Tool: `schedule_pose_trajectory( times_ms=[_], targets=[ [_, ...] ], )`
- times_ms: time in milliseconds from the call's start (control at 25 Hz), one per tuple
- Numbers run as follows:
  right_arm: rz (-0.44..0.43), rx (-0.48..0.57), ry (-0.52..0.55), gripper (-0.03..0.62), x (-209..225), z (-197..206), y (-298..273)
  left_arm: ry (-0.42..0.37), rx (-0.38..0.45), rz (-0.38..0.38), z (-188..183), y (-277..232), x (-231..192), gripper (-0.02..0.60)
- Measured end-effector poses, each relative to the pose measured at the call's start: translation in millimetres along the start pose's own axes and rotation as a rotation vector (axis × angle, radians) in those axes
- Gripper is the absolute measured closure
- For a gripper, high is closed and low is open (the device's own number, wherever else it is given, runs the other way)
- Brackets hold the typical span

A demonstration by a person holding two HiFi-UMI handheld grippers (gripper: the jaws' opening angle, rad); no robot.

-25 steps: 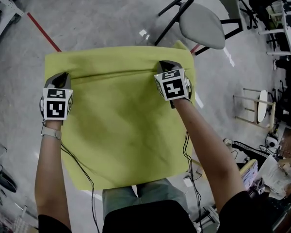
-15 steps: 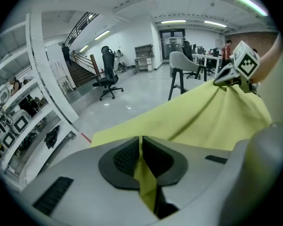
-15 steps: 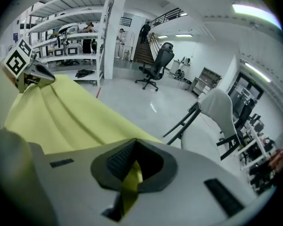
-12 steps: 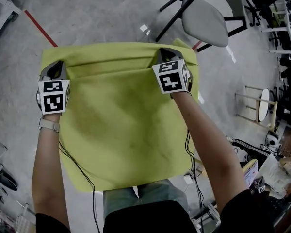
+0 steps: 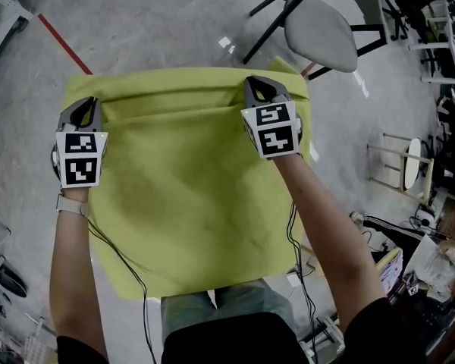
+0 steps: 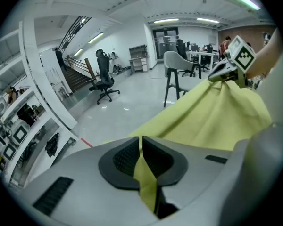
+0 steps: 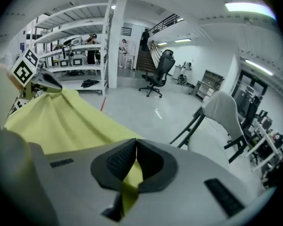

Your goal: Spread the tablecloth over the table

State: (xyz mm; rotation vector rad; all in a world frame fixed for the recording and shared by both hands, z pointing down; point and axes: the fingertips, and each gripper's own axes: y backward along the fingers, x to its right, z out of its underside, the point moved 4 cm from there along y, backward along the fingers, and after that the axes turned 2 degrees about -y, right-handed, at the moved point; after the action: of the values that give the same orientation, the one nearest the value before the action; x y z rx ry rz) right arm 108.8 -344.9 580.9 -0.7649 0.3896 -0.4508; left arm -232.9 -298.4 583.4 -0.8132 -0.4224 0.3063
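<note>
A yellow-green tablecloth hangs spread in the air between my two grippers, above the grey floor. My left gripper is shut on its far left edge, and a strip of the tablecloth runs down between the dark pads. My right gripper is shut on the far right edge; the pinched tablecloth shows between its pads. The far edge is folded over in a band between the grippers. From the left gripper view the right gripper shows at the far end of the cloth. No table shows in any view.
A grey chair on black legs stands just beyond the cloth's far right corner. A red line crosses the floor at the far left. Stools, boxes and clutter crowd the right side. Shelving and a black office chair stand farther off.
Both grippers have lifted the cloth's far edge a little and carried it slightly away from me; the left one has drifted left. Both grips are unchanged.
</note>
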Motion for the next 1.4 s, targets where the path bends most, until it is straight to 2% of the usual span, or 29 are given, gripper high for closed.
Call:
schedule_pose_trajectory(
  times_ms=[160,280,440,680,840,1000,1160,1320,1400],
  targets=[
    [-0.081,-0.058,0.111,0.583,-22,17,7,-0.089,-0.066,0.091,12,-2,31,0.550],
    [-0.092,-0.104,0.160,0.583,-27,25,4,-0.081,-0.073,0.101,14,-6,34,0.552],
    [-0.061,-0.095,0.133,0.583,-24,19,-5,-0.021,-0.040,0.068,7,-14,20,0.552],
    [0.037,-0.019,0.123,0.583,-6,-3,-15,-0.022,-0.020,-0.026,-2,-22,5,0.552],
    [0.068,-0.029,0.102,0.583,8,-13,-26,-0.026,-0.025,-0.026,-6,-27,-3,0.555],
    [0.066,-0.079,0.086,0.583,24,-16,-39,-0.100,-0.030,-0.031,-6,-24,-6,0.555],
    [0.032,-0.113,0.050,0.583,33,-16,-50,-0.060,-0.031,-0.048,-10,-23,-26,0.555],
    [0.045,-0.074,0.001,0.583,39,-18,-43,-0.061,-0.044,-0.045,-6,-29,-40,0.551],
    [0.044,-0.062,-0.016,0.581,42,-16,-35,-0.044,-0.040,-0.035,-3,-31,-49,0.509]
  ],
)
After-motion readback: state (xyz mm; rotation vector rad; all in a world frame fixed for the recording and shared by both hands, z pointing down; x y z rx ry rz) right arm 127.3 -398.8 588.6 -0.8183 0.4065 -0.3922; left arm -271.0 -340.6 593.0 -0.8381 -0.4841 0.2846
